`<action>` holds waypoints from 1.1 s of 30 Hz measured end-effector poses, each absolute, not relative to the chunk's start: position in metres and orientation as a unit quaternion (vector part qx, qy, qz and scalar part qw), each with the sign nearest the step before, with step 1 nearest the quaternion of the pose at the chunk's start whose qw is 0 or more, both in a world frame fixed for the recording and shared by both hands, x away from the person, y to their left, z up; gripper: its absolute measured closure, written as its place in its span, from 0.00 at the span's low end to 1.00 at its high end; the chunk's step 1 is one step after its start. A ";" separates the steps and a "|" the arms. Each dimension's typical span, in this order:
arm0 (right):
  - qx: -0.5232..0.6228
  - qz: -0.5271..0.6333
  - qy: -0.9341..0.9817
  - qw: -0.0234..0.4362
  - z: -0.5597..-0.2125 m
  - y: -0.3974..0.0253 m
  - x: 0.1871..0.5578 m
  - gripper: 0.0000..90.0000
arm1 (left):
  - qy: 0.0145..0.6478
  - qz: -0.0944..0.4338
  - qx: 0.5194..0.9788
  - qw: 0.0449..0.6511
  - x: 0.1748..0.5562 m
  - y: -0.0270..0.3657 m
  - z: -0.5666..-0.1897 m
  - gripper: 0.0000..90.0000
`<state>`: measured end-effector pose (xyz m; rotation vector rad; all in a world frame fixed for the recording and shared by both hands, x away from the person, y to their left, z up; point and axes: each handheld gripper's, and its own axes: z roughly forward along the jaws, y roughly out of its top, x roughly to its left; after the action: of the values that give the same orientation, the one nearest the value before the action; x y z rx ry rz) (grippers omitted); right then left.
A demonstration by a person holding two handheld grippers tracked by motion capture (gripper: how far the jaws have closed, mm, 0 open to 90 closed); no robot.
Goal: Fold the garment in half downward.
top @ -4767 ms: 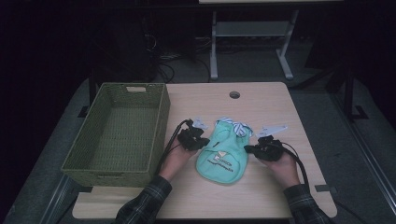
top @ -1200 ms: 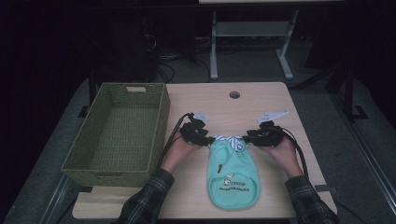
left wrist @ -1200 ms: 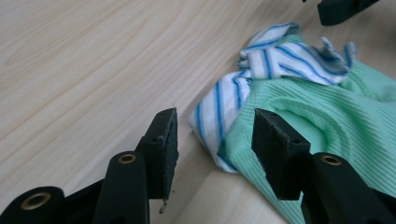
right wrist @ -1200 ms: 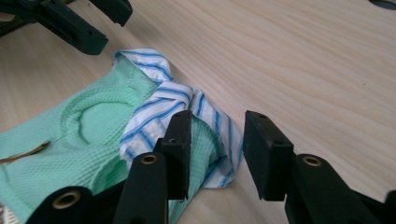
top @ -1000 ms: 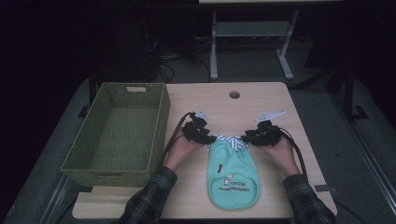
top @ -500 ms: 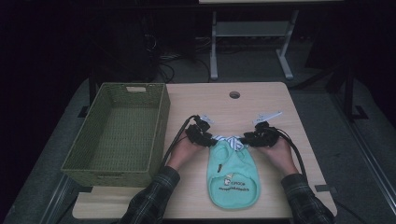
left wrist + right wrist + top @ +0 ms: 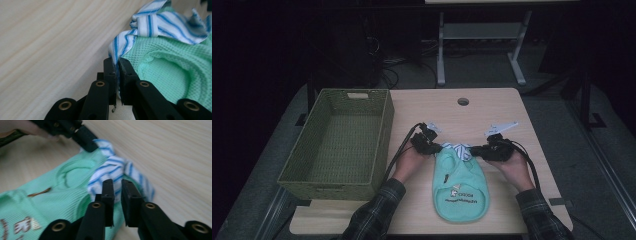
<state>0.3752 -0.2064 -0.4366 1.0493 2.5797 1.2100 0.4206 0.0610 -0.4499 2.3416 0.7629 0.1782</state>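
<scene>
Mint-green waffle-knit cloth makes up the baby bib [image 7: 460, 186], which lies flat on the wooden table [image 7: 492, 107] near its front edge, its rounded lower end toward the person and a small printed logo [image 7: 460, 194] on its face. At its far end sit the blue-and-white striped ties [image 7: 459, 149], bunched between the two tools. The left gripper [image 7: 117, 65] is clenched on one striped tie at the bib's left shoulder; in the left gripper view the fabric is pinched tight between the jaws, right at the green edge. The right gripper [image 7: 116, 185] sits over the striped ties at the other shoulder with a narrow gap between its jaws; whether any fabric is caught between them I cannot tell. In the right gripper view the left gripper's black jaws show at the top, touching the striped cloth. A woven olive-green basket [image 7: 339, 142] stands just left of the person's left hand [image 7: 408, 162], apart from the bib. A round cable hole [image 7: 463, 101] marks the tabletop farther back.
</scene>
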 end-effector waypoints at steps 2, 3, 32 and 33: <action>0.338 0.402 0.849 0.053 -0.436 -0.204 0.371 0.98 | 0.299 0.076 0.890 0.335 0.420 0.063 -0.447 0.95; 0.336 0.408 0.848 0.049 -0.434 -0.203 0.368 0.99 | 0.300 0.079 0.890 0.335 0.421 0.065 -0.445 0.95; 0.314 0.359 0.876 0.070 -0.468 -0.151 0.372 1.00 | 0.268 0.093 0.868 0.406 0.401 0.080 -0.404 0.95; 0.315 0.359 0.875 0.076 -0.469 -0.152 0.374 1.00 | 0.264 0.094 0.868 0.410 0.398 0.081 -0.401 0.95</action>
<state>0.3742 -0.1517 -0.4686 0.9444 2.6253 1.0761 0.3984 0.0813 -0.4014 2.1844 0.6657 0.2357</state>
